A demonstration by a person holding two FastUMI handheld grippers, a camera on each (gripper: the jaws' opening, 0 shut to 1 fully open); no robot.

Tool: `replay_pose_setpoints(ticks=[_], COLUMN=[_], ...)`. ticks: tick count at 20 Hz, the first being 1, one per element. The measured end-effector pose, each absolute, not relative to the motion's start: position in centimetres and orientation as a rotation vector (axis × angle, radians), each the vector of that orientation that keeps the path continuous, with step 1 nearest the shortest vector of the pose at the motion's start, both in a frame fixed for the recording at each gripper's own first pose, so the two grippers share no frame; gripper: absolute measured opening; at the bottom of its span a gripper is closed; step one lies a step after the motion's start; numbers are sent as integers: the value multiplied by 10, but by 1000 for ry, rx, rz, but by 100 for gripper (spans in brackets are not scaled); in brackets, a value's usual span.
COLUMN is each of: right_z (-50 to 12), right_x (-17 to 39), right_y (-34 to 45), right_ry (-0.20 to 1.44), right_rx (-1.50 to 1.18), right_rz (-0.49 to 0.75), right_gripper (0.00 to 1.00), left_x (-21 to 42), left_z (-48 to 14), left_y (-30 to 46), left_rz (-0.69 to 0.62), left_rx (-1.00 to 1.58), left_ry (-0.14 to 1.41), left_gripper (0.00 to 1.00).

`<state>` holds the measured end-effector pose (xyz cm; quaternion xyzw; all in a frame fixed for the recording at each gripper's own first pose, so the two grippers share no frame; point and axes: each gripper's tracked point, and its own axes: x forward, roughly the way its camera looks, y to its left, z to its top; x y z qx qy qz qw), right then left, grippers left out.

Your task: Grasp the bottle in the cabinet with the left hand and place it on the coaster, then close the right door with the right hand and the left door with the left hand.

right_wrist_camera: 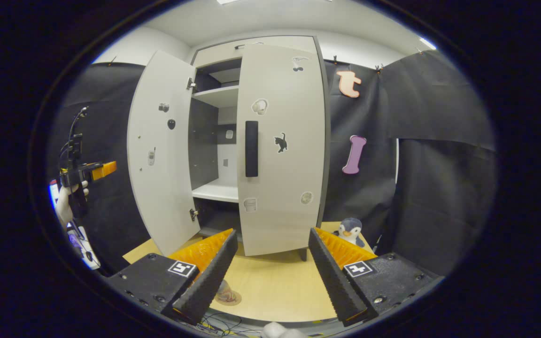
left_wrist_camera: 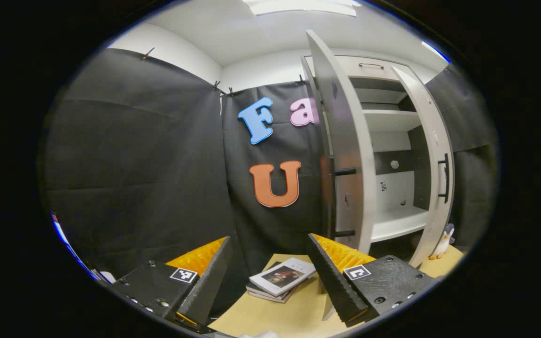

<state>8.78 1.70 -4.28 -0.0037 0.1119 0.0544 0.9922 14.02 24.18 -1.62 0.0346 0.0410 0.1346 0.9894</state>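
The cabinet (right_wrist_camera: pixel 233 150) stands on the pale wooden counter (right_wrist_camera: pixel 275 286) against the black cloth wall. Seen from the right gripper view, its right door (right_wrist_camera: pixel 282 150) is nearly closed, showing its outer face with a dark handle (right_wrist_camera: pixel 251 148) and a few small stickers. The left door (right_wrist_camera: pixel 160 155) is swung wide open, showing its inner face. Between the two doors the white shelves (right_wrist_camera: pixel 216 191) inside the cabinet are in sight, and no bottle can be made out on the parts that show.

The right claw (right_wrist_camera: pixel 273 274) is open, its two ridged fingers spread well apart and holding nothing, pointed at the foot of the cabinet. On the counter in front of the cabinet, just beside the claw's left finger, lies a small round coaster (right_wrist_camera: pixel 227 296); whether anything stands on it cannot be told, as the finger covers part of it. A toy penguin (right_wrist_camera: pixel 351 231) sits on the counter to the right of the cabinet.

To the left of the cabinet, a hand (right_wrist_camera: pixel 66 202) holds the left claw (right_wrist_camera: pixel 104 170) up in the air, level with the middle of the open door.

In the left gripper view the left claw (left_wrist_camera: pixel 270 277) is open and empty, aimed at the cloth wall left of the cabinet. A small stack of books (left_wrist_camera: pixel 280 279) lies on the counter by the cabinet's left side.
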Motion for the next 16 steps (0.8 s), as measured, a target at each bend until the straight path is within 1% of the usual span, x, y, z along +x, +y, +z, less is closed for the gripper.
replay_pose_setpoints(ticks=[5,7,10,12,14,15,16], right_z=[-54,-56,-58,-58,-58,-59,-60], right_x=[63,55,47,45,43,42,42], right_y=[11,10,7,4,0,-3,-6], right_ry=[261,269,274,276,276,278,279], right_rx=[-8,-2,20,28,36,39,41], right_rz=[58,47,46,45,47,52,57], right_gripper=[100,100,99,99,99,99,99], left_x=[181,189,201,201,199,199,199], left_z=[1,3,4,5,8,7,7], left_y=[252,253,236,233,231,229,224], left_rz=[256,265,217,221,232,232,227], left_rx=[88,77,57,81,102,91,82], left_ry=[48,53,54,46,42,45,47], left_gripper=[97,98,98,98,88,92,88])
